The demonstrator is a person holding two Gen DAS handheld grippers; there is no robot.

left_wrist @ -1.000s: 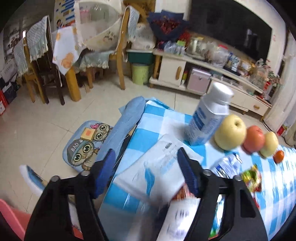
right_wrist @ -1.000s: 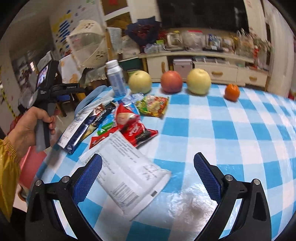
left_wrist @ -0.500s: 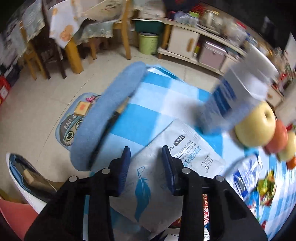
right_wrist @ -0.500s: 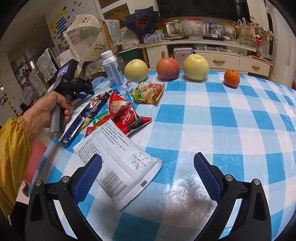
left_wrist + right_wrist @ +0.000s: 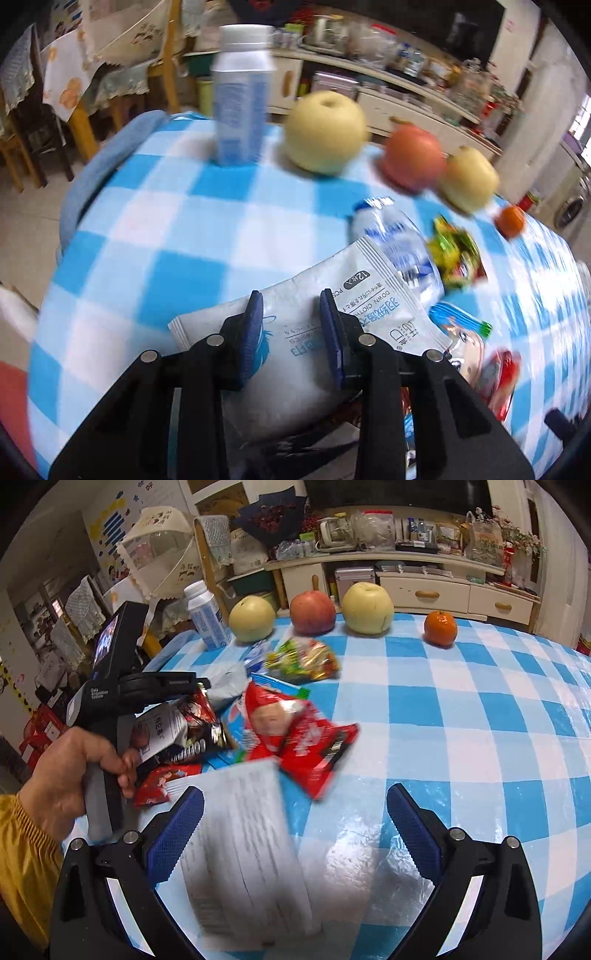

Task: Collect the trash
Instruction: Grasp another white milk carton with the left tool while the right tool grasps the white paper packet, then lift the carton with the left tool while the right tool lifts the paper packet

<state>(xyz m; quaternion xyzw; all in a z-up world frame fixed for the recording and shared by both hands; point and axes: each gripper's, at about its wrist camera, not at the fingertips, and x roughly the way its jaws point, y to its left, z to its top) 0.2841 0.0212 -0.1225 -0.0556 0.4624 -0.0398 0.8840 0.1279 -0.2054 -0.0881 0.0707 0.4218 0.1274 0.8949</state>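
I see a blue-and-white checked table (image 5: 461, 709) — red snack wrappers (image 5: 306, 738), a white wipes packet (image 5: 332, 317) with blue print, an orange tangerine (image 5: 440, 628).

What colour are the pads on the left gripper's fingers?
Dark blue pads on black arms, closed on the white wipes packet. Left wrist view shows them best.

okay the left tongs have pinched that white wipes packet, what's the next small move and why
Probably lift the white wipes packet straight up. The left tongs look shut on its edge, yet it overlaps other wrappers, so pulling sideways would likely drag them. The right tongs are open.
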